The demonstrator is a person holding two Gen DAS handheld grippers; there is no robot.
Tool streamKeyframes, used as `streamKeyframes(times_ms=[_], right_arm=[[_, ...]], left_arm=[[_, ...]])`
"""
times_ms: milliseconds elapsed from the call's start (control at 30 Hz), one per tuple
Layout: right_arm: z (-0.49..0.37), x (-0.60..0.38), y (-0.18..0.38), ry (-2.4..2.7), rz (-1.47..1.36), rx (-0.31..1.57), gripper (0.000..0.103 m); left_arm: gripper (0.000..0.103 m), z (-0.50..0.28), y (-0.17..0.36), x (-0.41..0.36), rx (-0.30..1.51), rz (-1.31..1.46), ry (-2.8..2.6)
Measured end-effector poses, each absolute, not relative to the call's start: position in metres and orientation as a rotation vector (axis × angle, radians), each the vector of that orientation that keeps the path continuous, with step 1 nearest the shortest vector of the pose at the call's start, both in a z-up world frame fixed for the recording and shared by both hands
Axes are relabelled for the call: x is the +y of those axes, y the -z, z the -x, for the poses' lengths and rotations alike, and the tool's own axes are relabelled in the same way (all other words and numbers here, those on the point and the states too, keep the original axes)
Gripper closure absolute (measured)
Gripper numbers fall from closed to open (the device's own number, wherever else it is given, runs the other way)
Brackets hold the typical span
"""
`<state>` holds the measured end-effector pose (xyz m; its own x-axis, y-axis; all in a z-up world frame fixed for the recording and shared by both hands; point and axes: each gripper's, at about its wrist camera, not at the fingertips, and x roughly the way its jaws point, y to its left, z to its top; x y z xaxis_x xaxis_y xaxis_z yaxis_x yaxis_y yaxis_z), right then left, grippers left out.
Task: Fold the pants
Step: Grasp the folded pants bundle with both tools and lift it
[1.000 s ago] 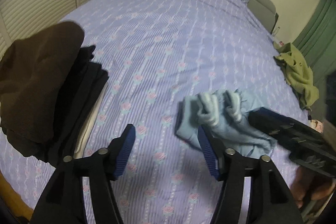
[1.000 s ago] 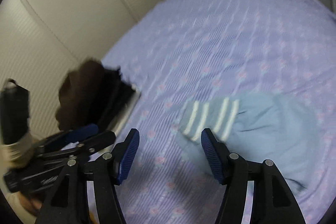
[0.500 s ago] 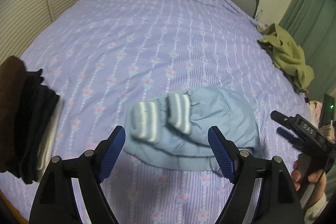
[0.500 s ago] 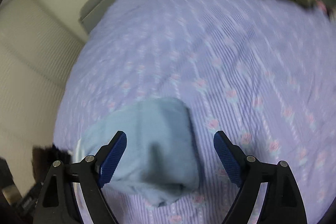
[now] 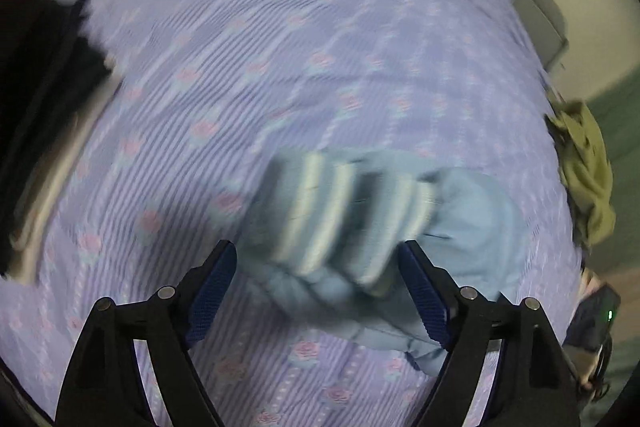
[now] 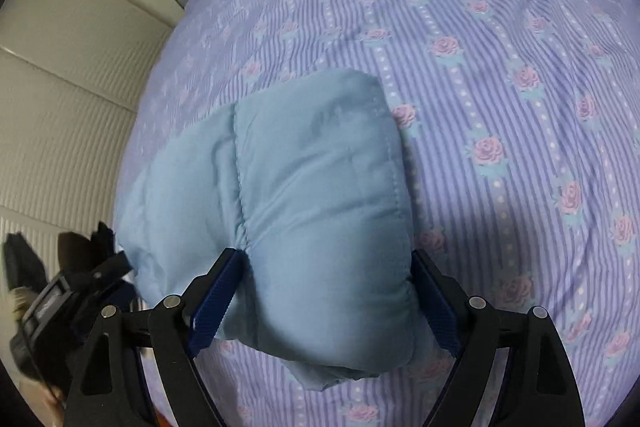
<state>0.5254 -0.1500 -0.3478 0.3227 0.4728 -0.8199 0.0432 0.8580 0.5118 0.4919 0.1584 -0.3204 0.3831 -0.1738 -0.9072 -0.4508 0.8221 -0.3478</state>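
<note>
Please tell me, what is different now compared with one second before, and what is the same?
Both tongs came closer to the folded light blue pants. The right tongs now straddle the plain folded end; the left tongs frame the striped cuffs. Both remain open, gripping nothing. The pants remain on the bed; the olive garment and dark clothes stack stay put.

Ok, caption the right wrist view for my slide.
Open right claw straddling folded light-blue pants on a floral striped bedspread.
</note>
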Motion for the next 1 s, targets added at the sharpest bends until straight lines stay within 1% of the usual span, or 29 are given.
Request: streamKeyframes(times_ms=[67,233,333,433,600,733,867,1000], right_arm=[[-0.528,-0.145,0.349,-0.299,-0.474,1.232,0.017],[-0.535,-0.123,0.352,-0.298,-0.410,1.247,0.016],[-0.537,-0.127,0.362,-0.299,-0.433,1.258,0.013],[-0.541,-0.131,0.375,-0.299,-0.462,1.280,0.010],[-0.544,-0.131,0.394,-0.321,-0.530,1.300,0.009],[-0.548,-0.127,0.397,-0.314,-0.521,1.293,0.010],[-0.551,-0.123,0.398,-0.301,-0.498,1.295,0.010],[-0.555,-0.116,0.396,-0.295,-0.462,1.289,0.010]], left_arm=[[0.010,-0.487,0.336,0.170,1.192,0.696,-0.184],[0.004,-0.480,0.361,0.180,1.200,0.774,-0.158],[0.000,-0.477,0.376,0.185,1.192,0.837,-0.142],[0.000,-0.477,0.389,0.185,1.189,0.872,-0.125],[0.001,-0.486,0.397,0.184,1.174,0.911,-0.094],[0.014,-0.489,0.398,0.185,1.152,1.012,-0.045],[0.014,-0.488,0.402,0.185,1.141,1.147,-0.013],[0.014,-0.486,0.401,0.187,1.144,1.200,-0.003]])
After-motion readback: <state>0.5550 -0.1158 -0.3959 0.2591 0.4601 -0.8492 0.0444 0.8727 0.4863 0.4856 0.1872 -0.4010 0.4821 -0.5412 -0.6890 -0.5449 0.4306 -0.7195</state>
